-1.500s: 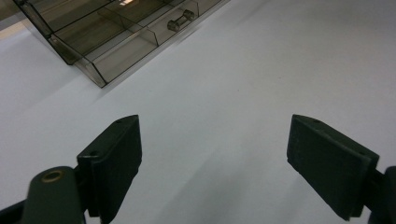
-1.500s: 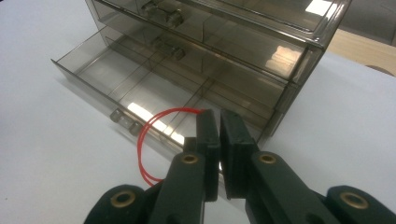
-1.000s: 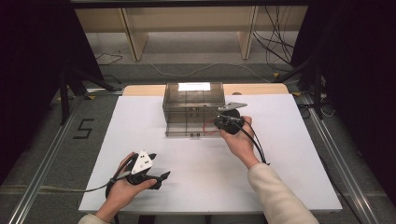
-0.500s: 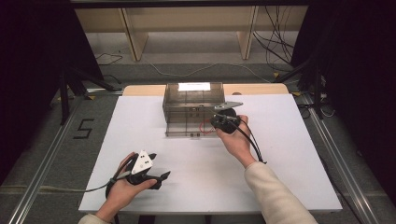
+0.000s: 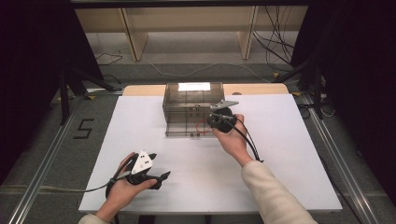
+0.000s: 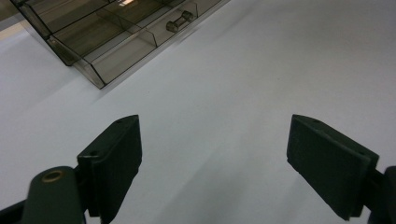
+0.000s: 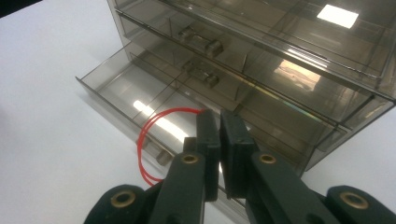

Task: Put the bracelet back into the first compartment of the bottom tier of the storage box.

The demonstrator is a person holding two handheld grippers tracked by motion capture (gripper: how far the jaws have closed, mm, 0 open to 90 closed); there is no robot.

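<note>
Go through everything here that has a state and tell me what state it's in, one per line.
Bottom drawer: pulled out.
Upper drawers: pushed in.
Red cord: looped, hanging over the open drawer.
Right claw: jaws closed, pinching the cord.
Left claw: jaws wide apart, holding nothing, above the white table.

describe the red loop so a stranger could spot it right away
Find the smoky clear drawer cabinet at the far middle of the white table. Its bottom drawer is pulled open; over it the right tongs pinch a thin red loop, the only red thing there.
</note>
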